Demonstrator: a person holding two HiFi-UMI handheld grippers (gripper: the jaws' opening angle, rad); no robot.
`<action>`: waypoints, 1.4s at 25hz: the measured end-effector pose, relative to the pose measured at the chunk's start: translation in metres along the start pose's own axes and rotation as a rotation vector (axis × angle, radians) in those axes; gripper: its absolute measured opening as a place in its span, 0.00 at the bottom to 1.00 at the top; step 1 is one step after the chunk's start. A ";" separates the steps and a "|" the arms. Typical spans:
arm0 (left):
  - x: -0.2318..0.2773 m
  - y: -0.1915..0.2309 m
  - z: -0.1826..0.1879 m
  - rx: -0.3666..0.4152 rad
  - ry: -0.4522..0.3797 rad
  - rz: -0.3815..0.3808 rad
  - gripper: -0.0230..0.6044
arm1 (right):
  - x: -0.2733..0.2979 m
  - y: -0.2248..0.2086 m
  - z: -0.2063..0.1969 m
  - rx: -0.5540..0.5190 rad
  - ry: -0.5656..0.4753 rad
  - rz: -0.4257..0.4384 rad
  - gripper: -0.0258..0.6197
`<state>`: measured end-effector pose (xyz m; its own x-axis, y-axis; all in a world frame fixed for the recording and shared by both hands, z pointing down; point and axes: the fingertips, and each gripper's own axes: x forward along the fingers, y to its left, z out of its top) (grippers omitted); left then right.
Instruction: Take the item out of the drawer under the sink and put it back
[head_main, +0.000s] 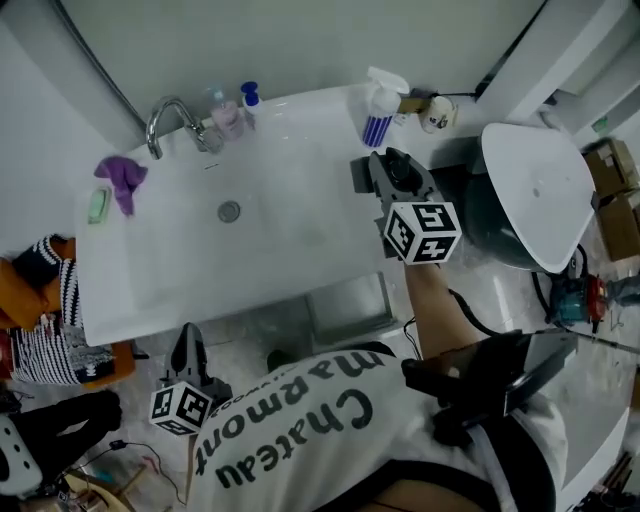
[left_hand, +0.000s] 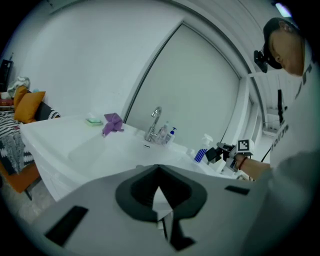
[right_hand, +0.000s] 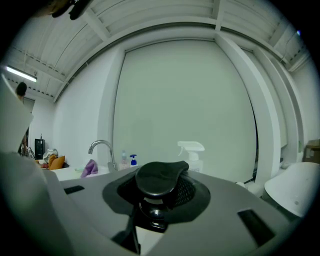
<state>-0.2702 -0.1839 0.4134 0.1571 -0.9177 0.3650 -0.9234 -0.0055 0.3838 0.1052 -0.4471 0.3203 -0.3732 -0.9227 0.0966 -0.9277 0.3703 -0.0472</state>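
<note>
Two grippers are doing quite different jobs here, and only your right gripper is carrying anything: its jaws stand partly apart and are closed on the item, a dark piece with a round, flat cap over a narrower stem. The pads seem to hold it by the stem under the cap, which would keep the wide top from slipping down through them. You hold it roughly level over the right end of the sink, near the spray bottle and well clear of the basin's edge. So the item is out in the open, not in its storage place. The pale grey box showing below the sink's front edge looks like the drawer, pulled out; if so, it is left open so that you can put the item back without another pull. Your left gripper hangs low by your left side in front of the sink, jaws brought together with nothing between them. It sits out of the way, yet probably near enough to push the drawer shut. Judged from this, the taking-out is done and the return is not yet begun.
</note>
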 end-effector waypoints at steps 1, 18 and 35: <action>-0.003 -0.002 -0.002 -0.003 0.002 0.022 0.05 | 0.007 -0.006 -0.005 0.003 0.007 0.005 0.22; -0.032 -0.023 -0.036 0.022 0.069 0.249 0.05 | 0.092 -0.042 -0.075 0.110 0.097 0.048 0.22; -0.027 -0.030 -0.046 0.006 0.092 0.279 0.05 | 0.106 -0.037 -0.081 0.081 0.098 0.067 0.22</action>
<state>-0.2307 -0.1407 0.4305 -0.0728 -0.8441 0.5312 -0.9374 0.2397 0.2526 0.0989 -0.5500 0.4133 -0.4366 -0.8800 0.1870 -0.8986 0.4168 -0.1369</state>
